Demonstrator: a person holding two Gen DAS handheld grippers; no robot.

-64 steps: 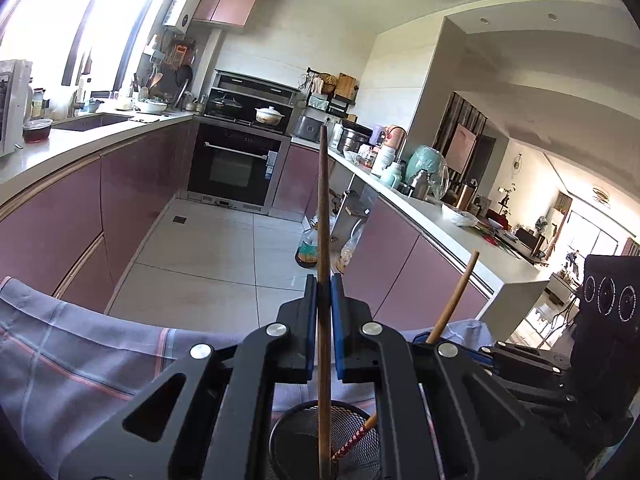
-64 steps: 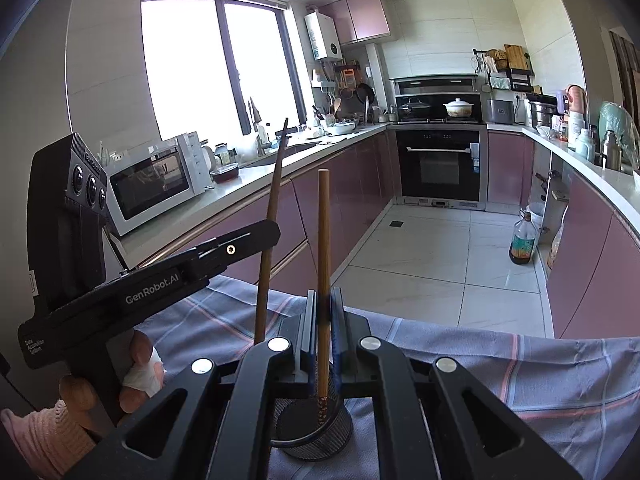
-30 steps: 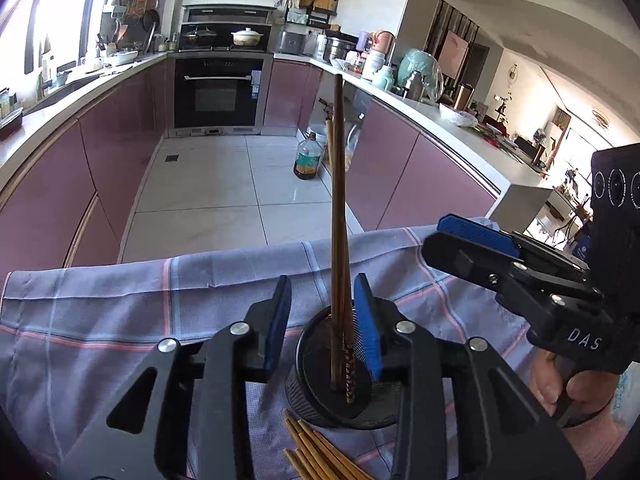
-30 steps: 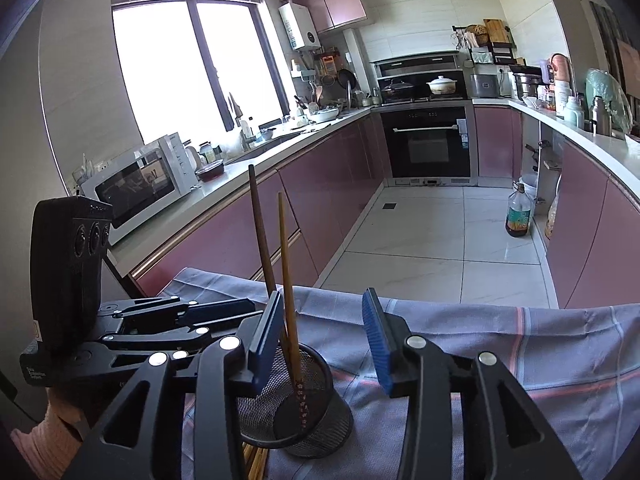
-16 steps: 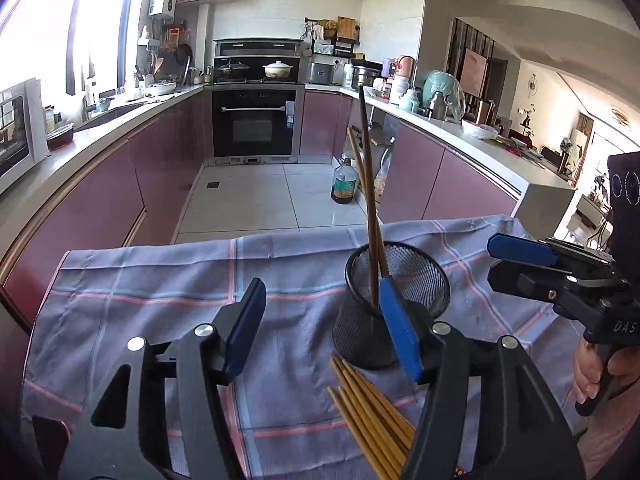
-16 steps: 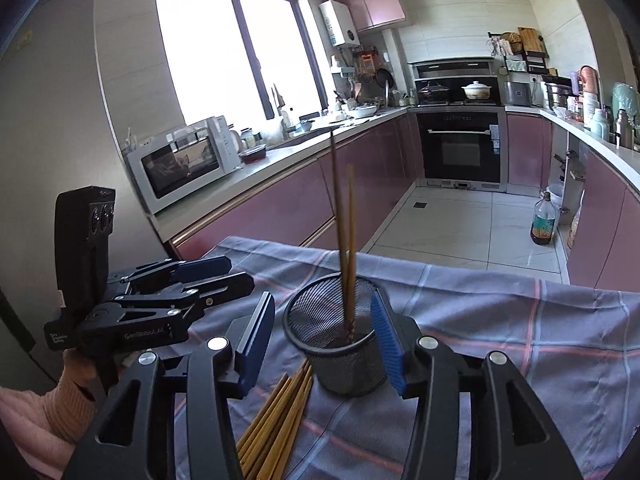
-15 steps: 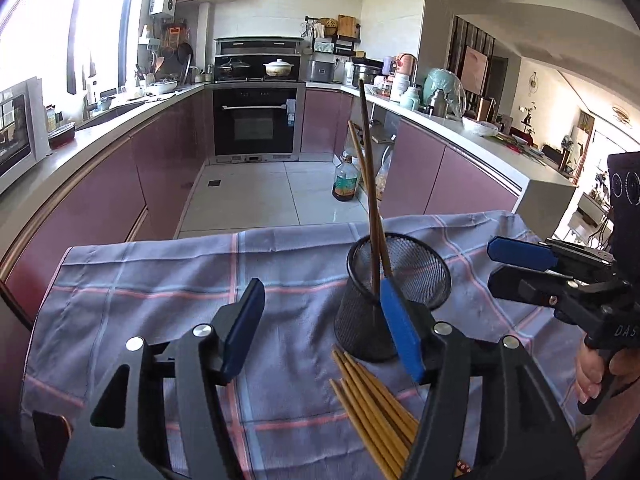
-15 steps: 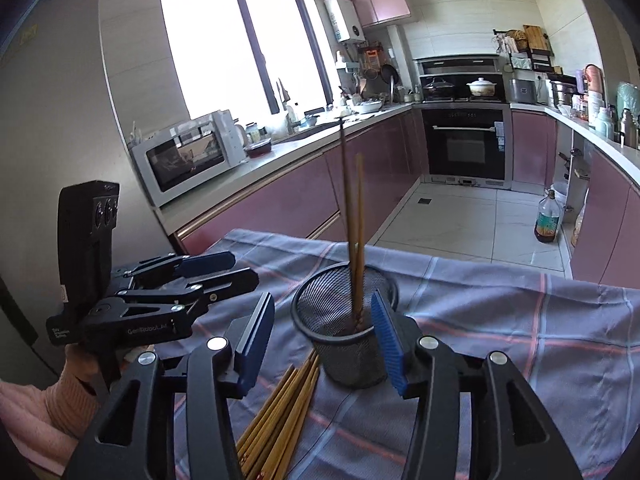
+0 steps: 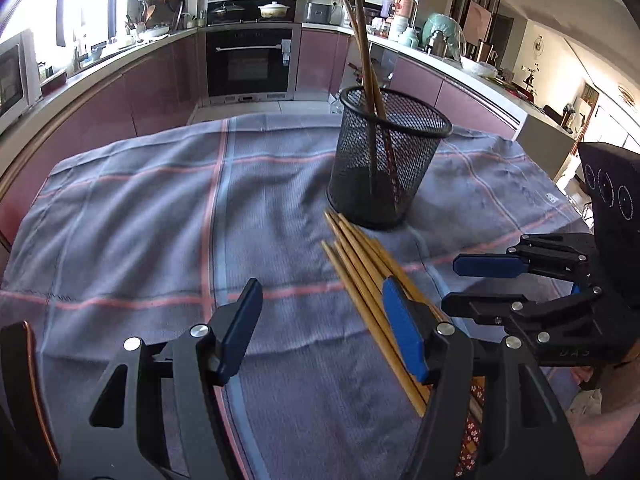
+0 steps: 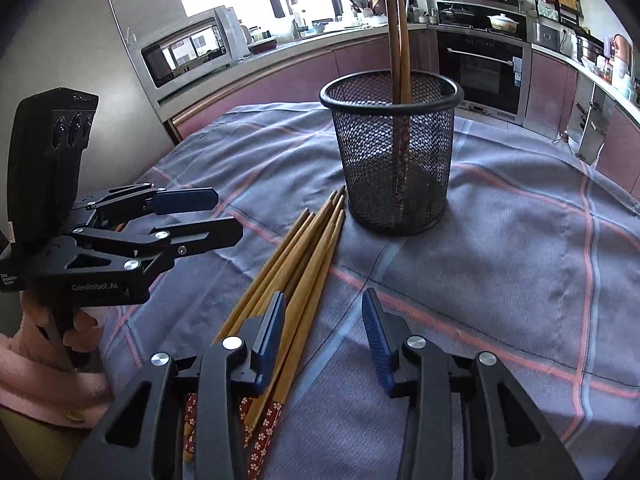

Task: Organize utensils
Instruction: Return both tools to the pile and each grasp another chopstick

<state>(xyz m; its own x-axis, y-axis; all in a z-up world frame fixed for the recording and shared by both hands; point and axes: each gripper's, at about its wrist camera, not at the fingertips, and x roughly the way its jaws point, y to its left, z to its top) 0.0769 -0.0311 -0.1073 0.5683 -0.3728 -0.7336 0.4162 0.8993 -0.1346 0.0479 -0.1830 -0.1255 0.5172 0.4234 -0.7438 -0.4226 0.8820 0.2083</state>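
A black mesh cup (image 9: pixel 390 160) stands on the checked cloth, with two chopsticks (image 9: pixel 366 52) upright in it; it also shows in the right wrist view (image 10: pixel 394 152). Several wooden chopsticks (image 9: pixel 368 276) with red patterned ends lie in a bundle in front of the cup, also seen in the right wrist view (image 10: pixel 298 272). My left gripper (image 9: pixel 322 324) is open and empty, low over the cloth, its right finger over the bundle. My right gripper (image 10: pixel 326 340) is open and empty, its left finger over the bundle.
The grey-blue cloth (image 9: pixel 140 220) with pink stripes covers the table. Beyond its far edge lie the kitchen floor, purple cabinets and an oven (image 9: pixel 252 64). A microwave (image 10: pixel 188 52) stands on the left counter.
Both grippers let go of their chopsticks into the cup, opened wide, and drew back and down toward the bundle lying on the cloth.
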